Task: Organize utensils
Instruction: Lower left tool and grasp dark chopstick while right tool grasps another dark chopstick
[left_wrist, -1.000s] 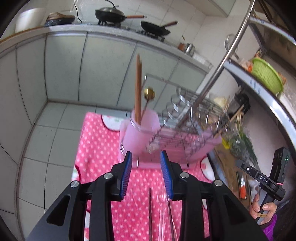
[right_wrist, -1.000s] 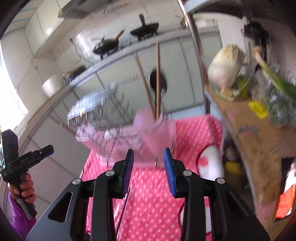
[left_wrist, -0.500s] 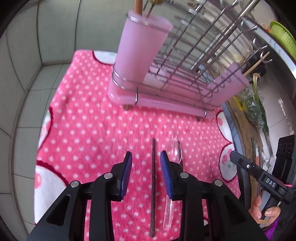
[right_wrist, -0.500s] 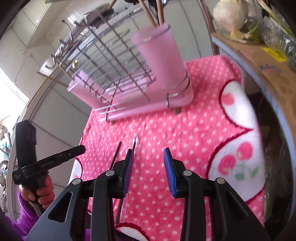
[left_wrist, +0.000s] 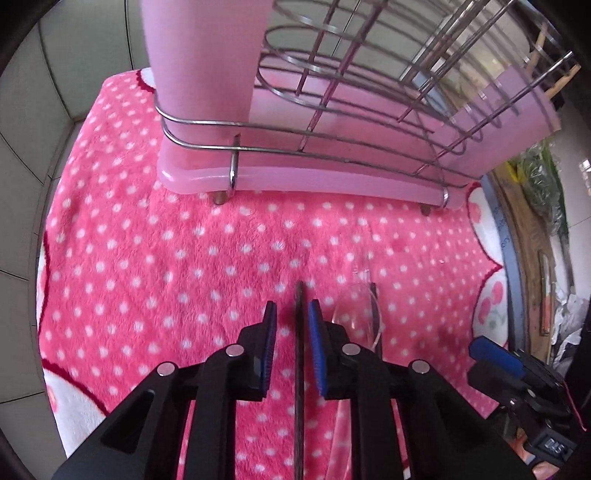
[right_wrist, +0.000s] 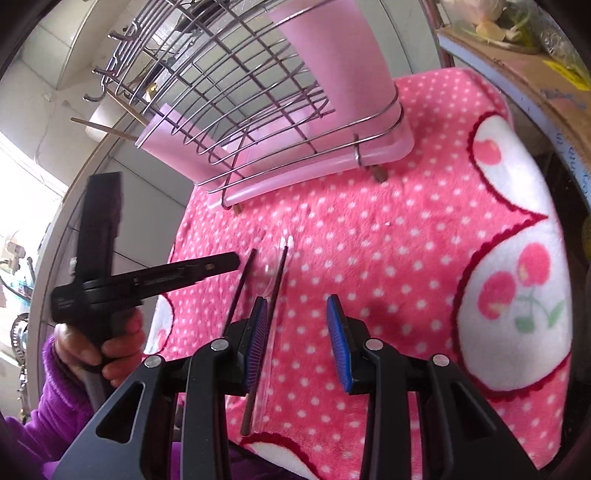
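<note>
We're straddling the chopstick (left_wrist: 298, 332) with the left tool (left_wrist: 291, 325) narrowed, not yet gripping, right tool (right_wrist: 297, 328) wide; closing off-centre risks rolling it into the spoon (left_wrist: 356, 314).

a home kitchen, to judge by the pink wire dish rack (left_wrist: 332, 122) with its utensil cup (left_wrist: 203, 55) on a polka-dot fleece cloth (left_wrist: 184, 258). pale tiled wall (left_wrist: 44, 74) behind the rack, shelf of vegetables (right_wrist: 517, 22) right of it, loose chopsticks (right_wrist: 277, 273) in front.
</note>
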